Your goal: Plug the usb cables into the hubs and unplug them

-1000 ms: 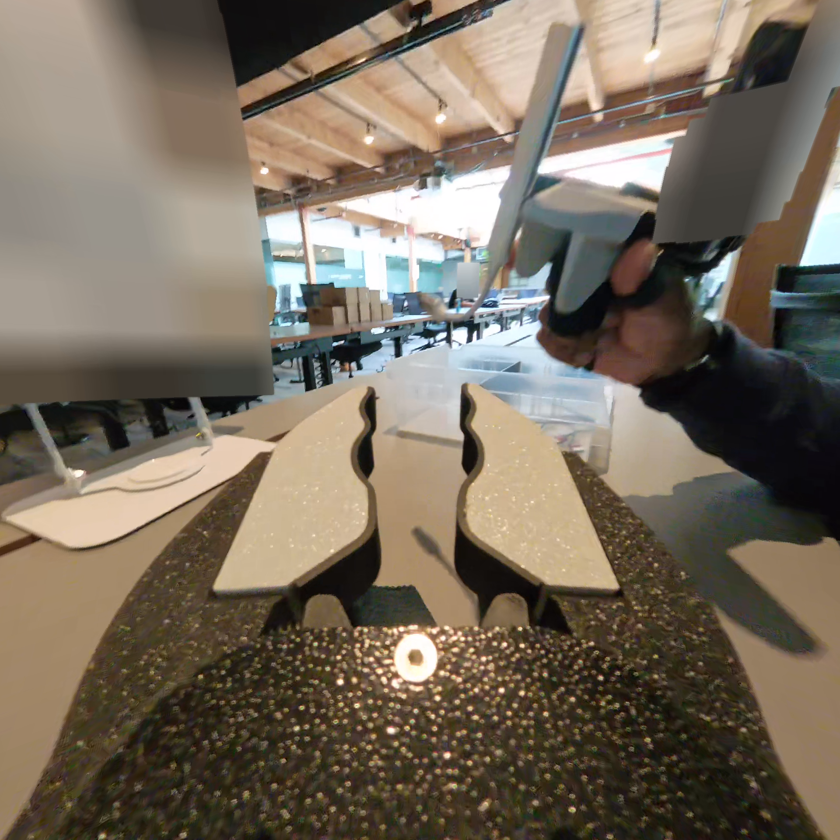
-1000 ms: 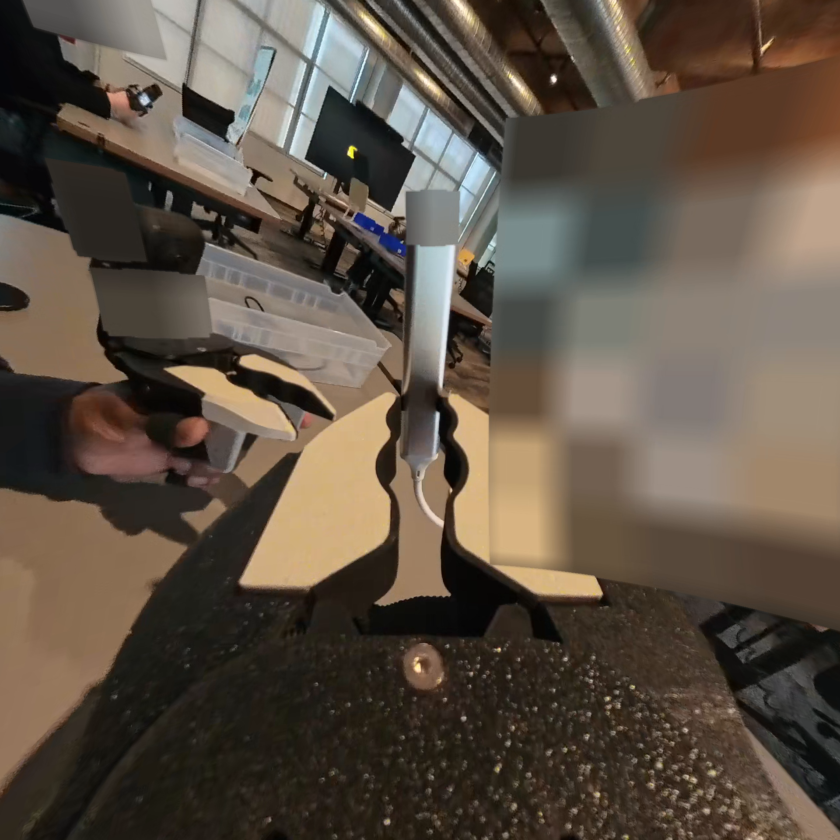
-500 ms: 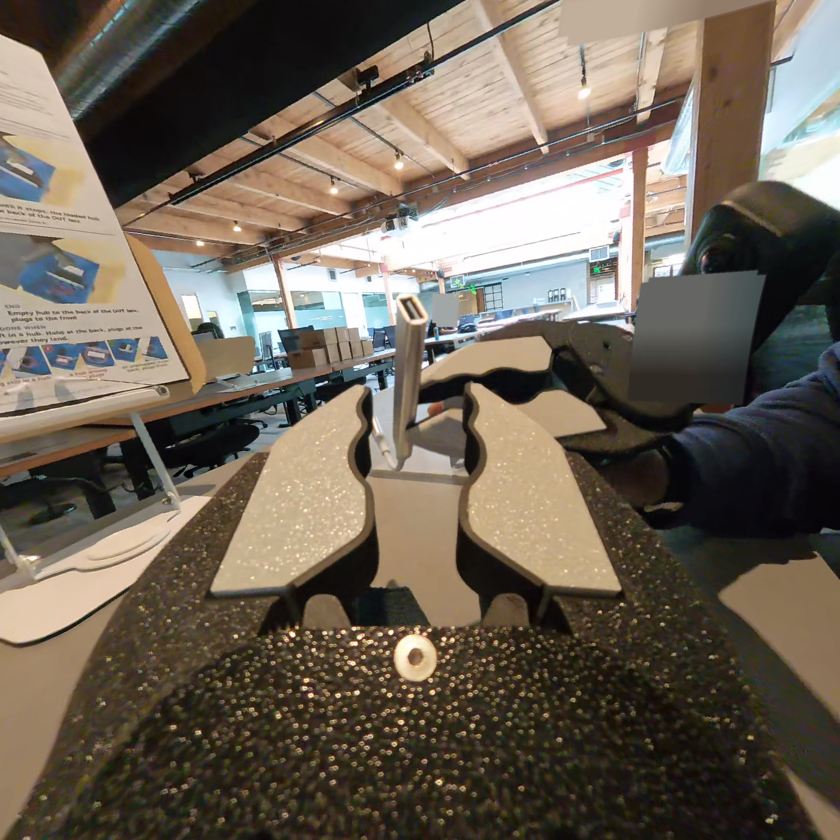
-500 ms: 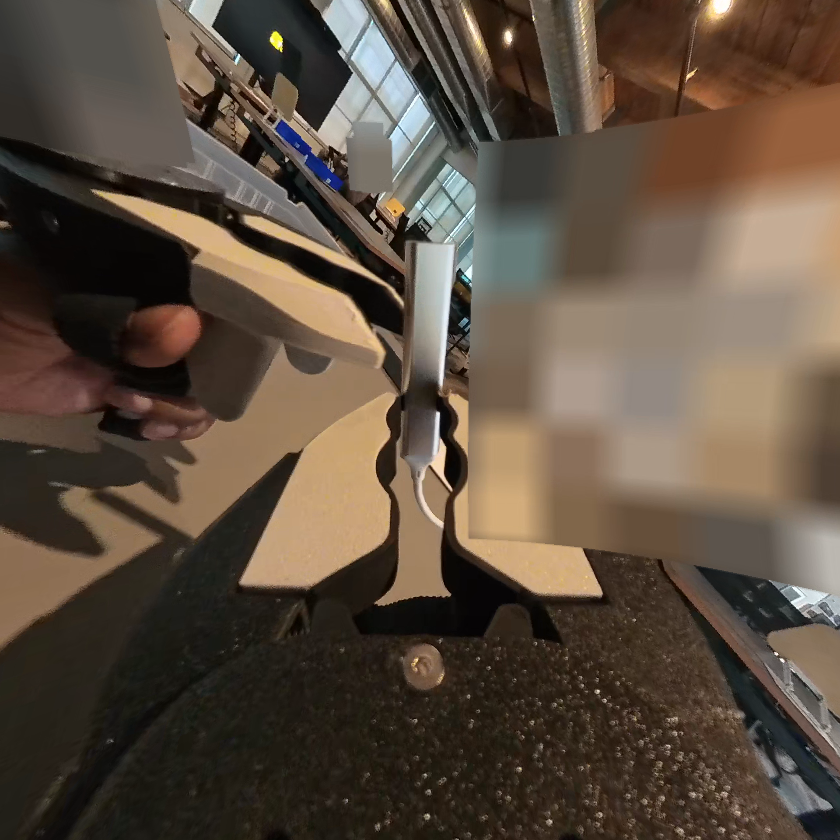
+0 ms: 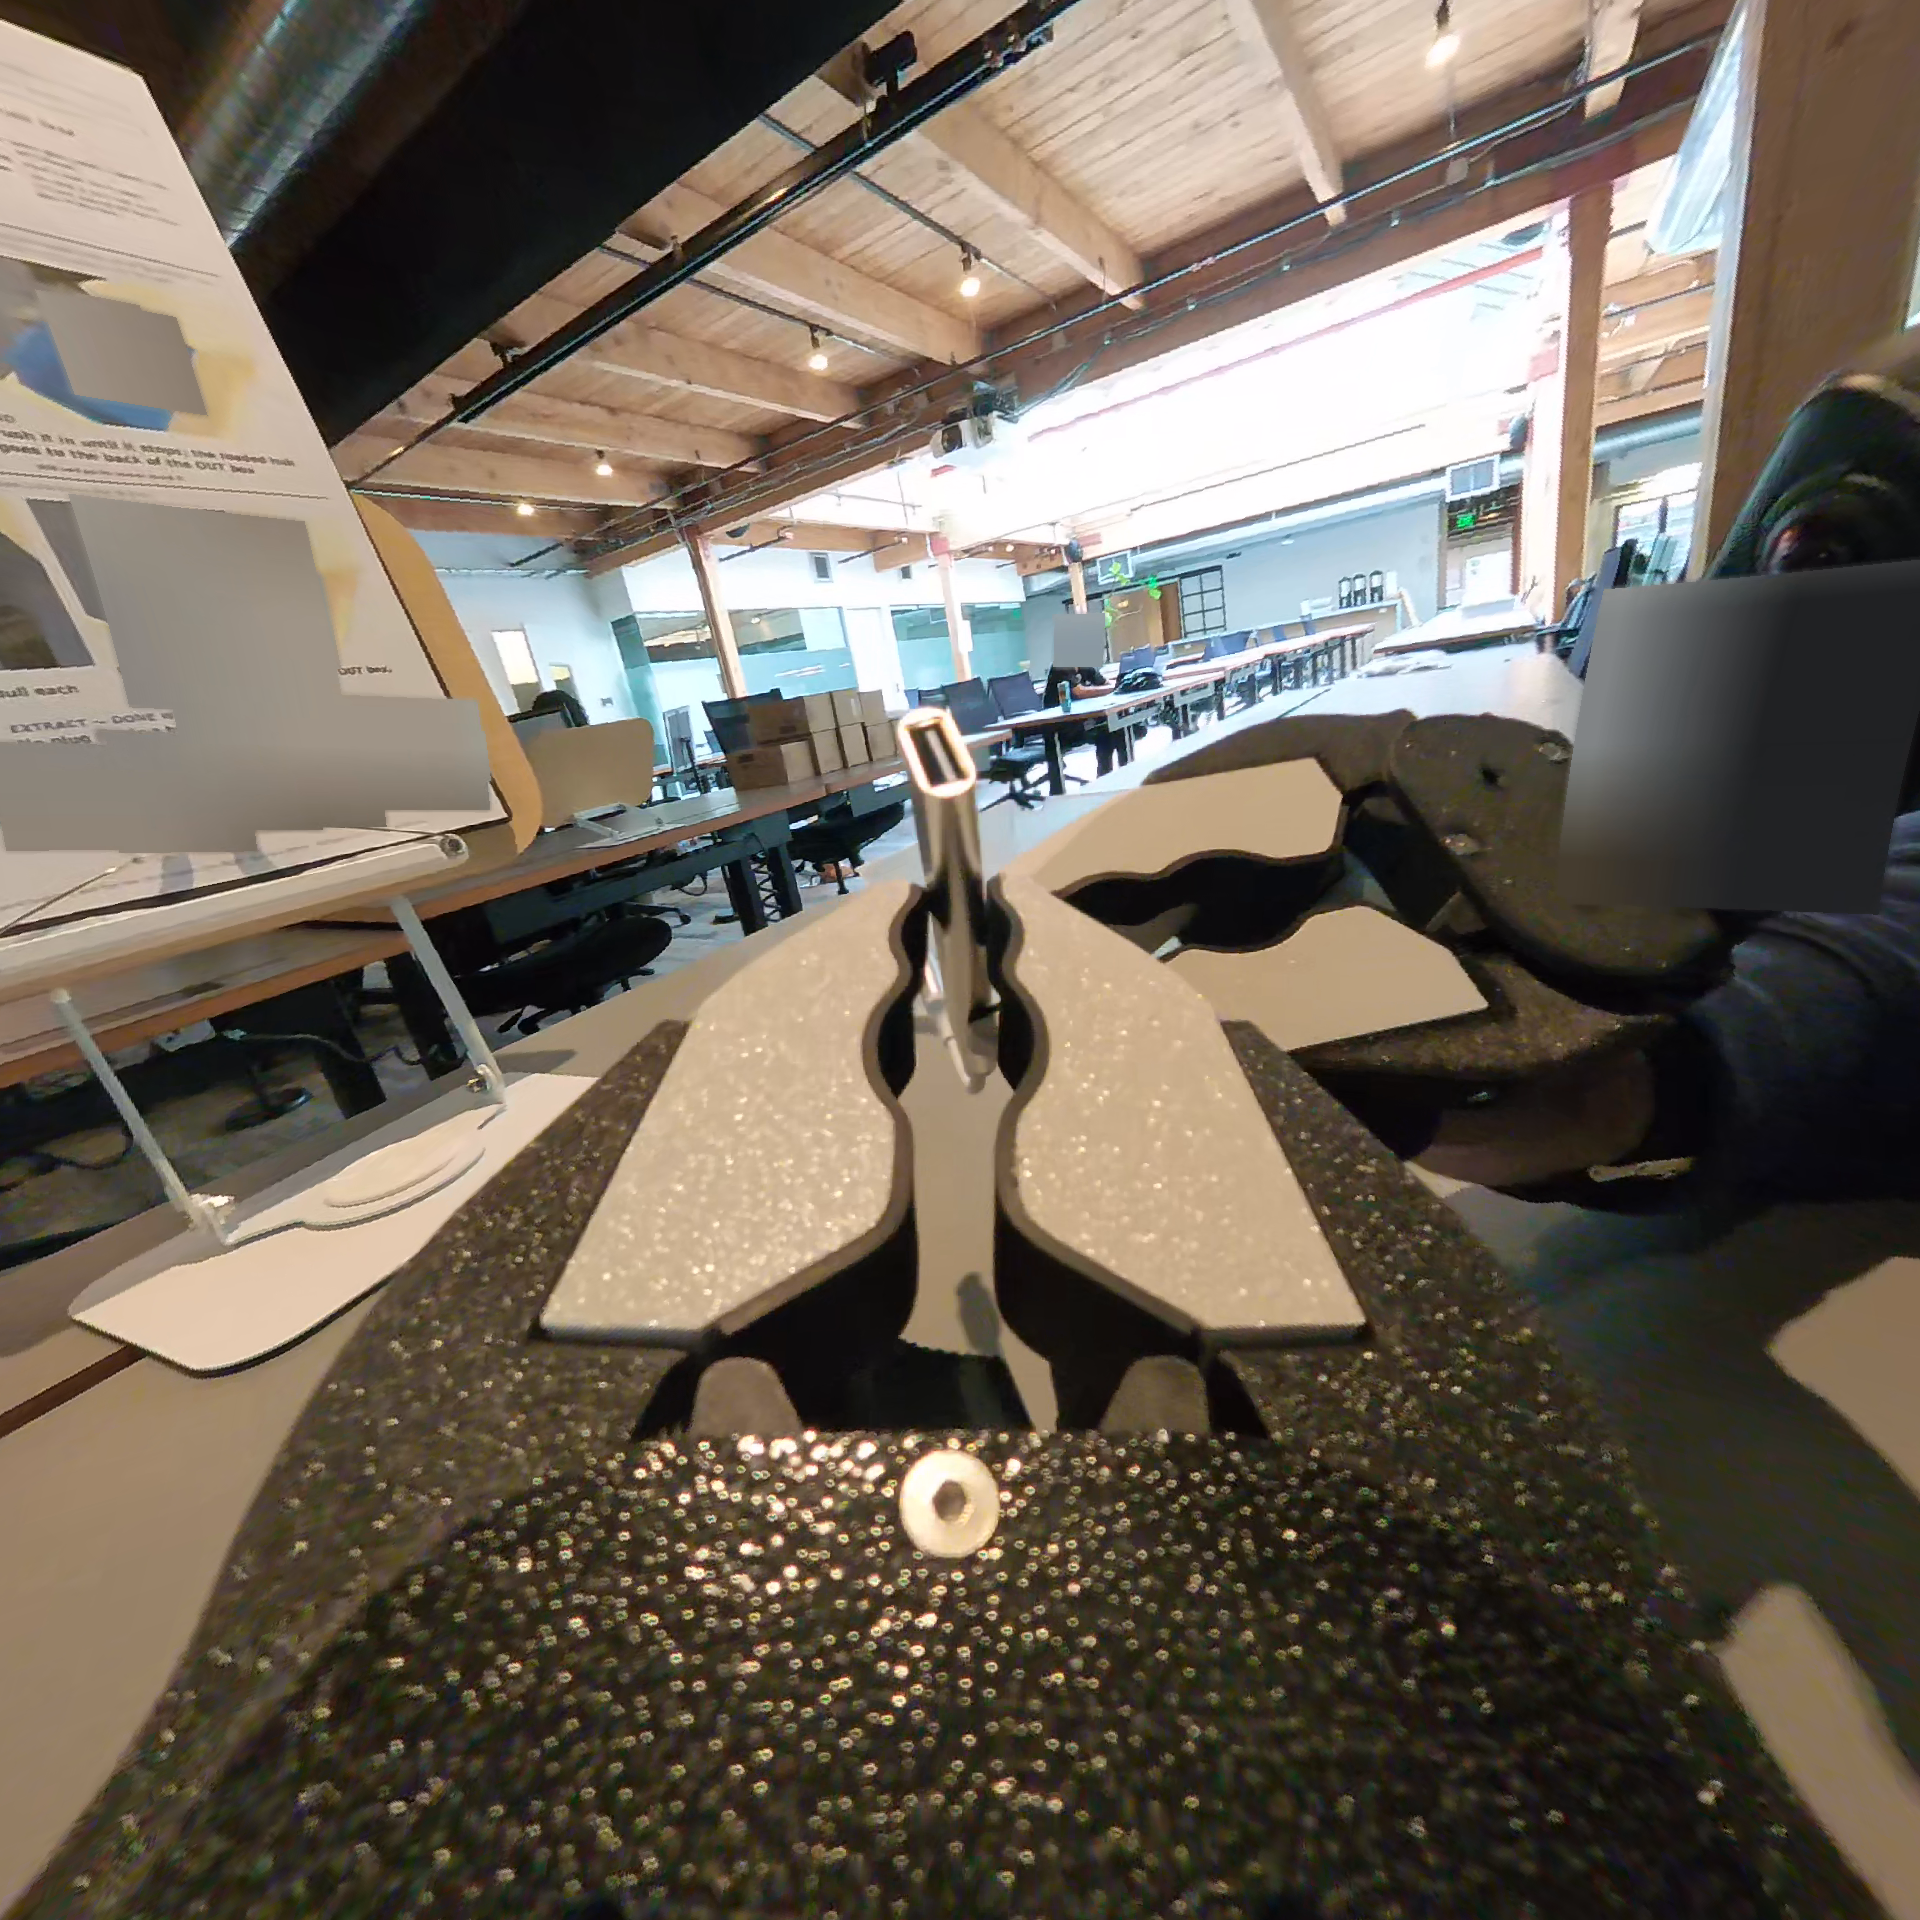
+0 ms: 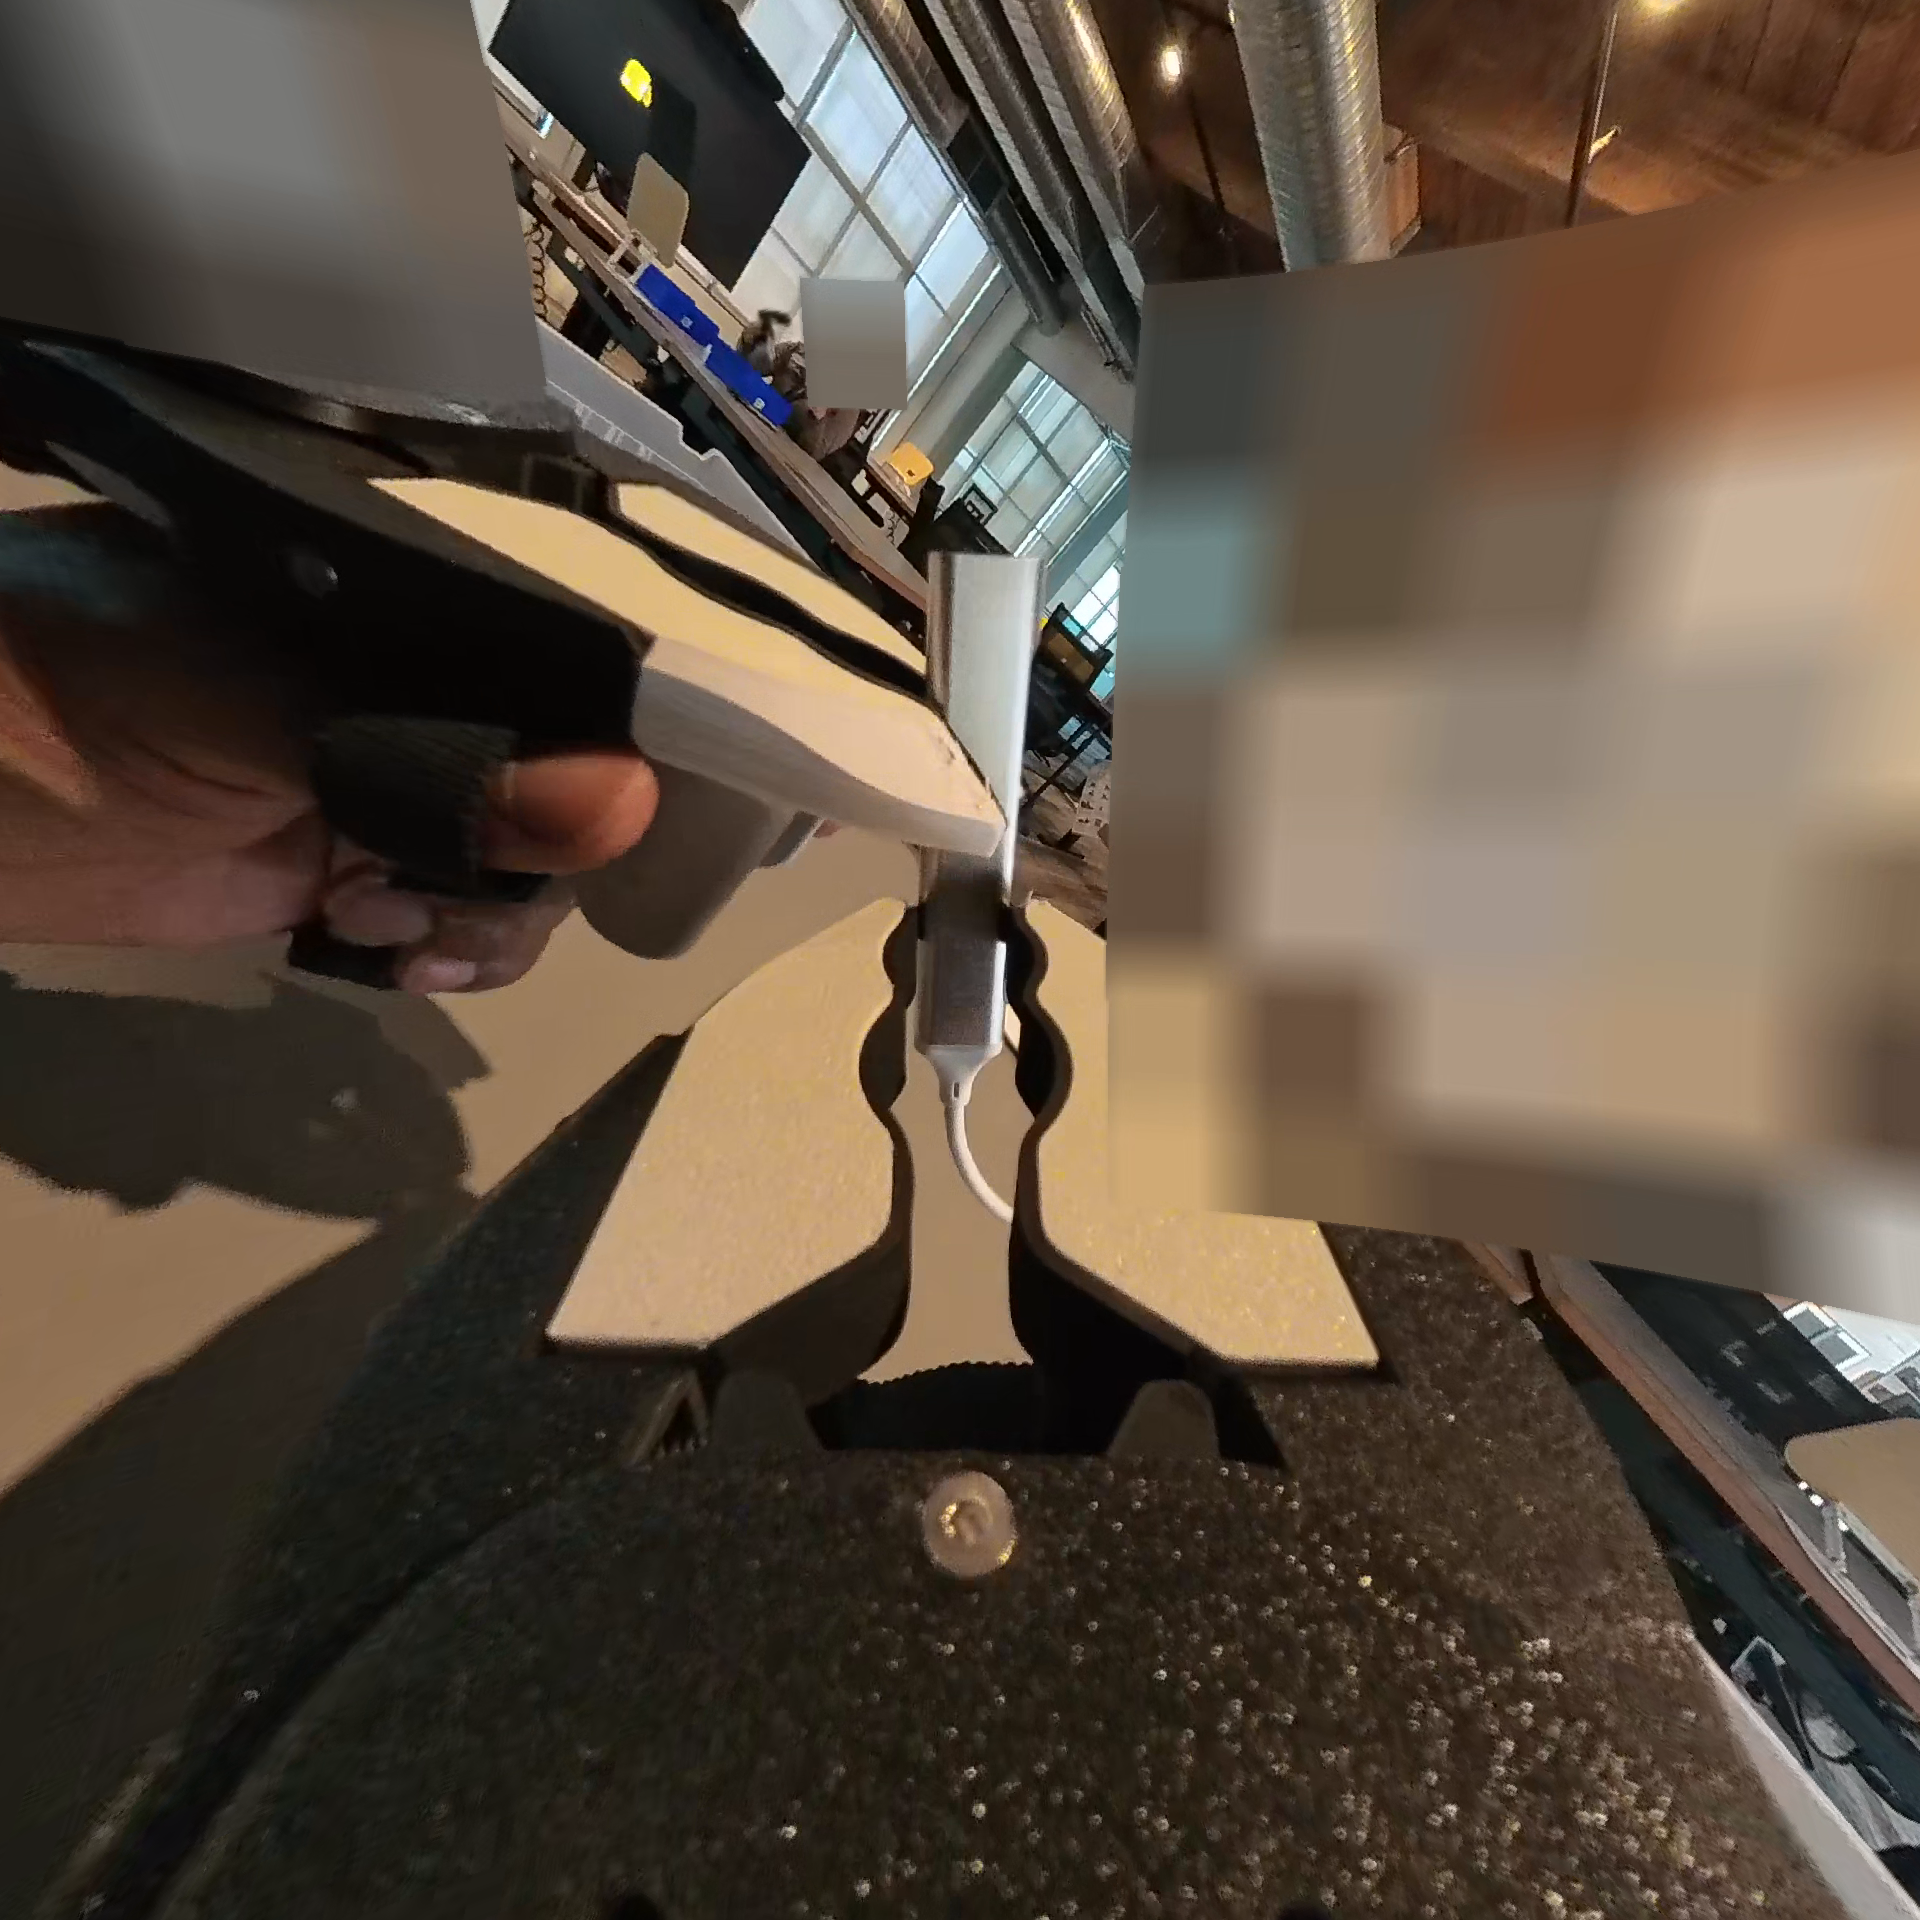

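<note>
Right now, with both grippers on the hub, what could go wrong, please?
The left gripper pinches the slim silver hub only at its tips, so it may pivot or slip. The right gripper clamps the same hub; uneven motion could twist it. Its white cable bends between the jaws and might snag.

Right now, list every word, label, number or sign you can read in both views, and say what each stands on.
I will not quote writing; these things bear it, or bear none.
The white printed instruction sheet at the left: print, partly patched over.
The small green lit sign on the far wall: too small to read.
The slim silver hub: no marking visible.
</note>
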The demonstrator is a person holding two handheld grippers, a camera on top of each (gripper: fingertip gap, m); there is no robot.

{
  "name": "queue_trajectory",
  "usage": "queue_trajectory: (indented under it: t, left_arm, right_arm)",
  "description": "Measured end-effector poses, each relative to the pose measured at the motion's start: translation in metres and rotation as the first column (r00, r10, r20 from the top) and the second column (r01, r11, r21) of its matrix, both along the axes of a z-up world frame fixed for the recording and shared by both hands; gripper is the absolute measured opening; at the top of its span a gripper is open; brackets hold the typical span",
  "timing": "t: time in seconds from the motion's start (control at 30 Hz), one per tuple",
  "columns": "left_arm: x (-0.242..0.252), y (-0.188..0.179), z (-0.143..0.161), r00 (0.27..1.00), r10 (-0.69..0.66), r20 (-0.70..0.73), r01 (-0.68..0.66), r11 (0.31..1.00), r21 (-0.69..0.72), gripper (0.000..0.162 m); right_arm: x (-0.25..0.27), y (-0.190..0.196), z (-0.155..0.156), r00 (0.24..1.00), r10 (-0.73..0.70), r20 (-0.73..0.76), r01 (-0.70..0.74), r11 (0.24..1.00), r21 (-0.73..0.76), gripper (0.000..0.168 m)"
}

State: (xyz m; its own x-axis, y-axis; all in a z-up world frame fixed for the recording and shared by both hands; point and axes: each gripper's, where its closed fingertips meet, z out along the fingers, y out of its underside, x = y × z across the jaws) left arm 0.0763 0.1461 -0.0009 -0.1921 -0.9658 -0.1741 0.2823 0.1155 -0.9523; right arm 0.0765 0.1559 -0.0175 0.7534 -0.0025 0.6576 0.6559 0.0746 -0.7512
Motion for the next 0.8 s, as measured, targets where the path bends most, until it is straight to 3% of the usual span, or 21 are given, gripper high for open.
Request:
queue_trajectory:
  t: [0.57, 0.67, 0.8]
  left_arm:
    - [-0.005, 0.024, -0.004, 0.968, 0.249, -0.005, -0.242, 0.947, 0.212, 0.008]
    - [-0.004, 0.030, -0.009, 0.959, 0.284, -0.027, -0.270, 0.934, 0.233, 0.007]
    - [-0.003, 0.034, -0.014, 0.952, 0.301, -0.046, -0.281, 0.927, 0.250, 0.007]
  right_arm:
    - [0.005, 0.000, -0.011, 0.999, 0.008, -0.032, -0.010, 0.998, -0.065, 0.024]
    - [0.007, -0.014, -0.001, 0.993, 0.020, -0.116, -0.028, 0.997, -0.067, 0.024]
    - [0.019, -0.059, 0.038, 0.973, 0.041, -0.229, -0.045, 0.999, -0.012, 0.021]
